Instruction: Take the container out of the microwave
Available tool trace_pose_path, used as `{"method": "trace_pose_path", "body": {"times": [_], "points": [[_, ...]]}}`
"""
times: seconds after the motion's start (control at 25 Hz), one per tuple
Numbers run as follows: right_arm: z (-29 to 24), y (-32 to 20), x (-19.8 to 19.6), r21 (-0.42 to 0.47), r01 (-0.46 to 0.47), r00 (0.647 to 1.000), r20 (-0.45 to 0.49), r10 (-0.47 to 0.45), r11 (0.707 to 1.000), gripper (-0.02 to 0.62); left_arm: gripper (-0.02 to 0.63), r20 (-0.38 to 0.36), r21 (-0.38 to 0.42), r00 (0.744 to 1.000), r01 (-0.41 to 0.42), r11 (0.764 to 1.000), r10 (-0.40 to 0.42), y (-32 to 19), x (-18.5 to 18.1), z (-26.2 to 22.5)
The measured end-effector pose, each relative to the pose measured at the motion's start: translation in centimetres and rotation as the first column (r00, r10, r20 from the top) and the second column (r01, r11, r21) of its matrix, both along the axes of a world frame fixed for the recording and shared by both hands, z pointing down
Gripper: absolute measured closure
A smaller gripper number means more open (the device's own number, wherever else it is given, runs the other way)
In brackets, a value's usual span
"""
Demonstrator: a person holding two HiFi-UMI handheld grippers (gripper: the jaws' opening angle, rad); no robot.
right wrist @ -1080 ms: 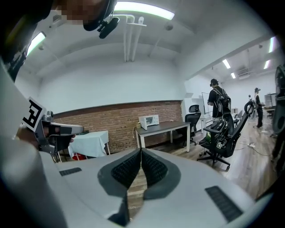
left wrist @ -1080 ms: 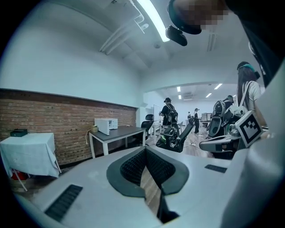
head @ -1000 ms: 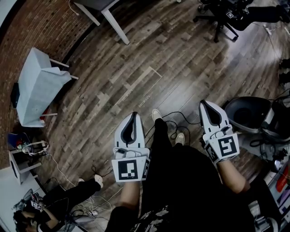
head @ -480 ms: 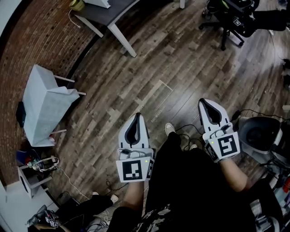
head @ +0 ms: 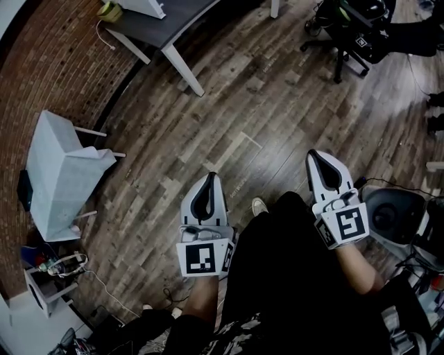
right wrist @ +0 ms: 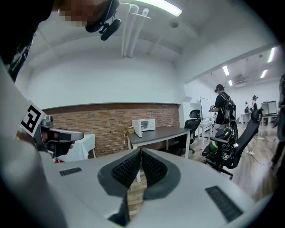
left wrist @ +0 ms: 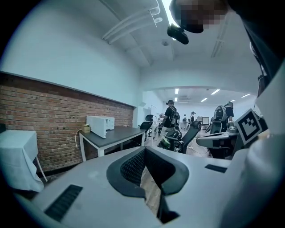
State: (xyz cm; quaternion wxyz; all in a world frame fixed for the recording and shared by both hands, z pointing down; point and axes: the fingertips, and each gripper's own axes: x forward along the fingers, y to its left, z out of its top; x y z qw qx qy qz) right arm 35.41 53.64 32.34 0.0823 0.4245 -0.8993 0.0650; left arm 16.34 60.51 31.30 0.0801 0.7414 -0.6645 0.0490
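A white microwave (head: 143, 6) stands on a dark table (head: 171, 22) by the brick wall, at the top edge of the head view. It also shows far off in the left gripper view as the microwave (left wrist: 100, 125) and in the right gripper view as the microwave (right wrist: 143, 126). No container is visible. My left gripper (head: 211, 176) and right gripper (head: 314, 153) hang side by side over the wooden floor, well short of the table. Both are shut and hold nothing; their tips meet at the left gripper (left wrist: 144, 150) and the right gripper (right wrist: 140, 150).
A white cloth-covered stand (head: 61, 173) sits at the left by the brick wall. An office chair (head: 347, 31) is at the top right and a round black device (head: 393, 213) at the right. Cables lie on the floor. People (left wrist: 171, 116) stand deeper in the room.
Both grippers have travelled forward over the floor with the person's steps. The table has slid further into the head view, and the microwave now shows at its top edge.
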Motion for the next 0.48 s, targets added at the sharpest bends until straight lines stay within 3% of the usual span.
{"method": "trace_pose_path", "body": {"times": [0.16,0.48], "points": [[0.0,-3.0,0.3,-0.002,-0.015,1.000,0.007,0.015,1.000,0.531,0.598,0.010,-0.003,1.000,-0.021,1.000,0.021,-2.7,0.5,0.0],[-0.2,-13.2,-2.0,-0.001,0.050,0.998,0.025,-0.050,0.999,0.531,0.598,0.044,-0.011,0.999,0.031,0.999,-0.030,-11.9,-1.2,-1.0]]}}
